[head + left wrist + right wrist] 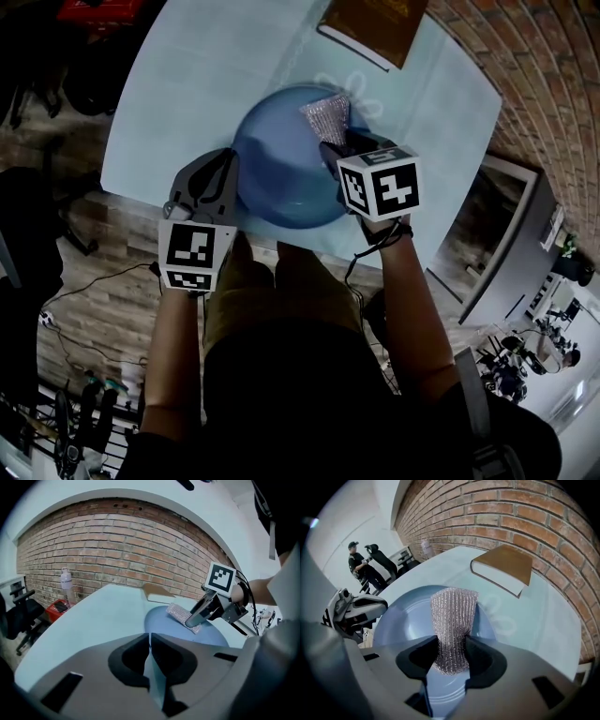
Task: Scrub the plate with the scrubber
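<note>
A blue plate [281, 178] lies near the front edge of the pale blue table [187, 75]. My left gripper [225, 180] is at the plate's left rim, its jaws nearly together on that thin rim [150, 637]. My right gripper [330, 150] reaches over the plate from the right and is shut on a silver mesh scrubber [326, 117]. In the right gripper view the scrubber [452, 616] stands out past the jaws, over the far half of the plate [408, 620]. From the left gripper view the scrubber [180, 613] looks to rest on the plate [161, 620].
A brown hardcover book [370, 28] lies on the table beyond the plate, near the brick wall [497, 508]. A bottle [65, 581] and a red item [56, 607] sit off the table's far left. A person [358, 566] stands by chairs in the background.
</note>
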